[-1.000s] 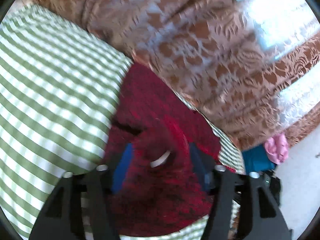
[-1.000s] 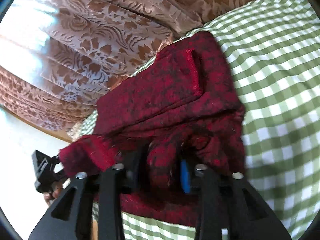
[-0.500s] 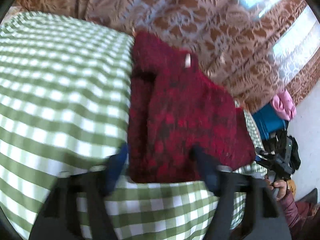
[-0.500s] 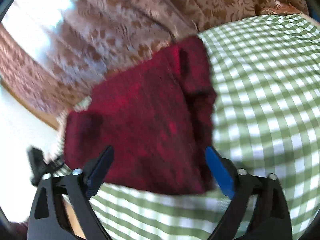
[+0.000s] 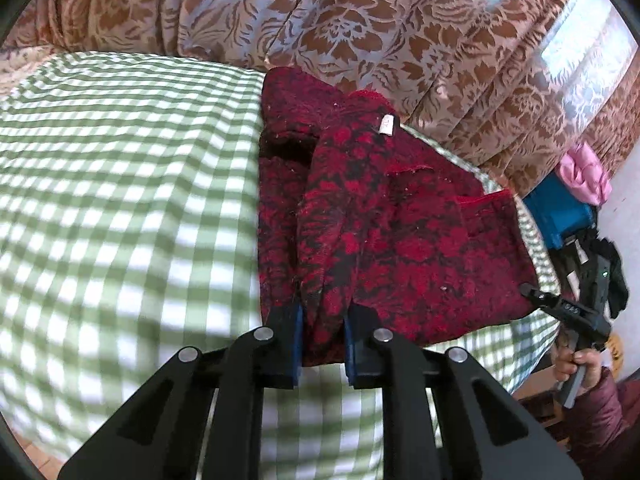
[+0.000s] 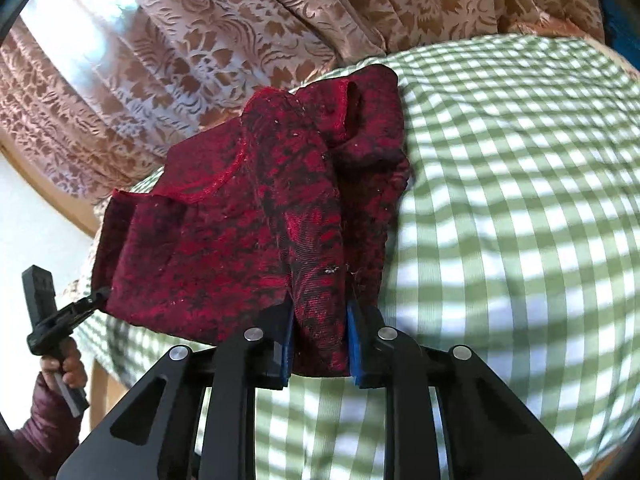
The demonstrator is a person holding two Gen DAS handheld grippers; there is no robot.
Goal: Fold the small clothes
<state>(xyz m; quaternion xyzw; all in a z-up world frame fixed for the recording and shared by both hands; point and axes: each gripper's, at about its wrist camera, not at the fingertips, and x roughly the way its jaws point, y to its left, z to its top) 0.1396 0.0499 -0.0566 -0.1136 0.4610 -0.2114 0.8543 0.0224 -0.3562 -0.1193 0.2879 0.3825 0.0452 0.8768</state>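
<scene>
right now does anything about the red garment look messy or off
The red garment lies bunched, not flat: a raised ridge runs lengthwise, and its white tag shows. Both the left gripper and right gripper are closing on pinched folds at its near edge.

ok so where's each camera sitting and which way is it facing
Left wrist: rides the left tool, looking along its fingers, down over the near edge of the red garment on the checked cloth; the right tool and hand show far right.
Right wrist: rides the right tool, same slant over the garment; the left tool and hand show far left.
Shared: garment, cloth, curtain; both tools closing on the garment's edge.
</scene>
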